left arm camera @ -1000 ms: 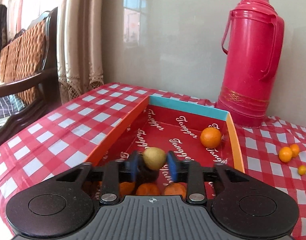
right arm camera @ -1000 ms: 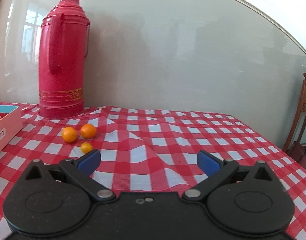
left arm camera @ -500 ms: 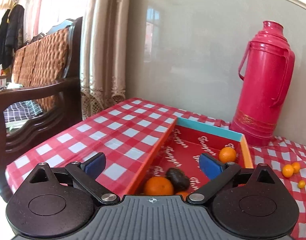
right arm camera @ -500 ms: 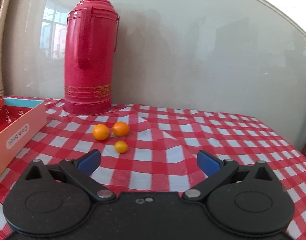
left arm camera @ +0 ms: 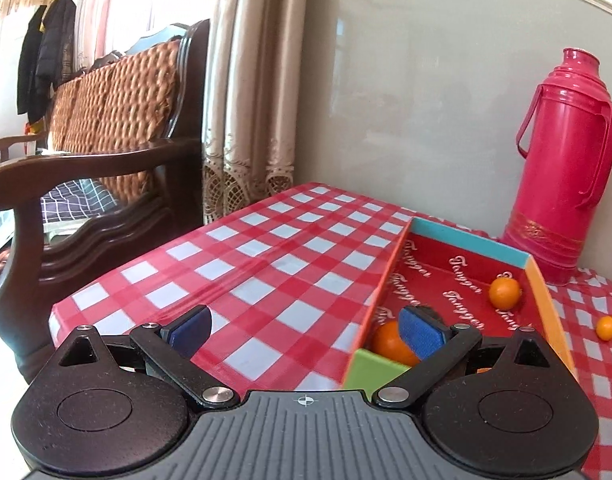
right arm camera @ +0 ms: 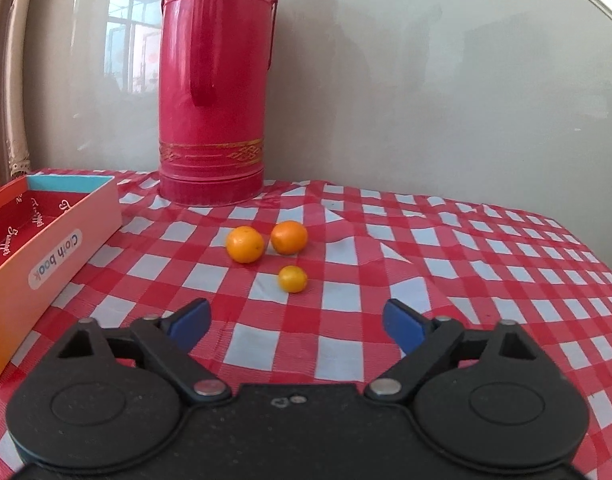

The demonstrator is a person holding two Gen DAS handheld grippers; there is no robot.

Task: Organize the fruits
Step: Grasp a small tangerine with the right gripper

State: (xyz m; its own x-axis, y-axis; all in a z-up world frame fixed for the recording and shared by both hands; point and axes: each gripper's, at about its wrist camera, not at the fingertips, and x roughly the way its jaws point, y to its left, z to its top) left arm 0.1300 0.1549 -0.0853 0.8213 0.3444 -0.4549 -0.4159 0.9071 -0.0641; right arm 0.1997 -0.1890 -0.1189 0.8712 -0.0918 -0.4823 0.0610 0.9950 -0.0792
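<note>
A red-lined box (left arm camera: 466,237) lies on the checked cloth and holds one orange (left arm camera: 505,292) at its far end and another orange (left arm camera: 388,342) at its near end. My left gripper (left arm camera: 306,330) is open and empty, and its right finger hides part of the box's near end. In the right wrist view, two oranges (right arm camera: 245,244) (right arm camera: 289,237) and a smaller one (right arm camera: 293,279) sit on the cloth. My right gripper (right arm camera: 297,320) hangs just short of them, jaws closing with nothing between them. The box (right arm camera: 58,248) lies to its left.
A tall red thermos (right arm camera: 214,80) (left arm camera: 566,160) stands against the wall behind the fruit. A wooden wicker-backed chair (left arm camera: 106,120) and a curtain (left arm camera: 258,100) stand beyond the table's left edge (left arm camera: 118,276). The cloth is rumpled around the loose oranges.
My left gripper let go of a yellowish fruit over the box, opened wide and drew back to the left. My right gripper swung left toward the three oranges and its jaws narrowed.
</note>
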